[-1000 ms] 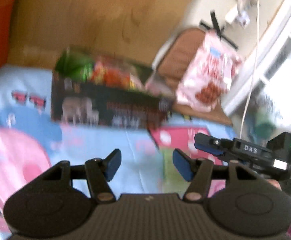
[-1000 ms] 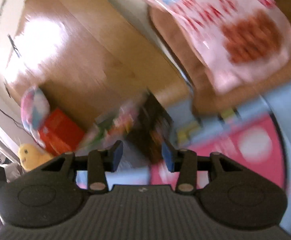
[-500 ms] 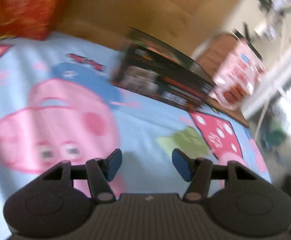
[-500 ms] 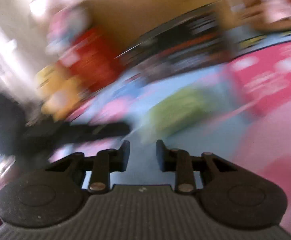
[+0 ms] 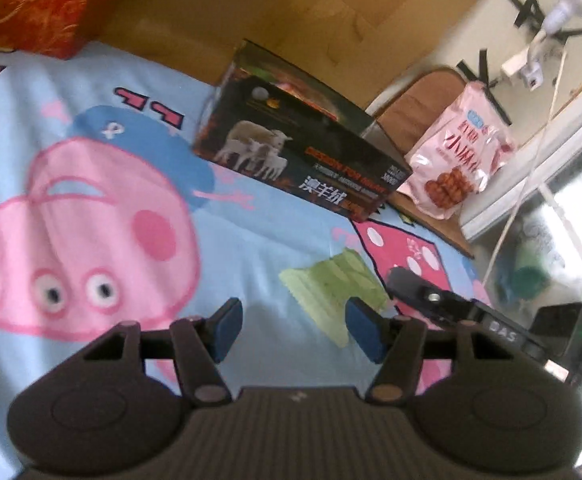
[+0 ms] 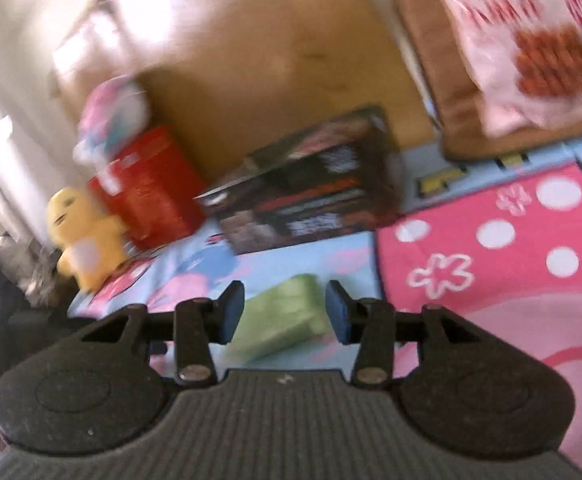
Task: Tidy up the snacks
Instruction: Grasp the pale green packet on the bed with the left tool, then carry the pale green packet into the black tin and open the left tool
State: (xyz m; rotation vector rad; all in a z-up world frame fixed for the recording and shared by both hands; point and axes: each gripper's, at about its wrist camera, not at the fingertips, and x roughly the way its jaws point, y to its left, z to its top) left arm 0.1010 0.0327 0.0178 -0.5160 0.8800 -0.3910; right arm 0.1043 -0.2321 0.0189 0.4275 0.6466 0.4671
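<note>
With my right gripper (image 6: 285,312), whose jaws have just been opening, lined up on the green snack packet (image 6: 281,322) lying flat on the cartoon blanket (image 6: 491,248) and my left gripper (image 5: 291,330) half-open and empty beside it, I next need to reach in, pinch it, and carry it to the dark box (image 5: 303,160).

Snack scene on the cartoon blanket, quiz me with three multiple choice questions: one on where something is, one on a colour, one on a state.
1. The pink snack bag lies on:
A. the brown cushion
B. the black box
C. the floor

2. The small packet on the blanket is:
A. red
B. green
C. blue

3. The right gripper is:
A. clamped on the packet
B. open, packet between its fingers
C. gripping the box

Answers: 1 A, bag rests on the cushion. 2 B, pale green wrapper. 3 B, jaws just opened; gaps show either side.
</note>
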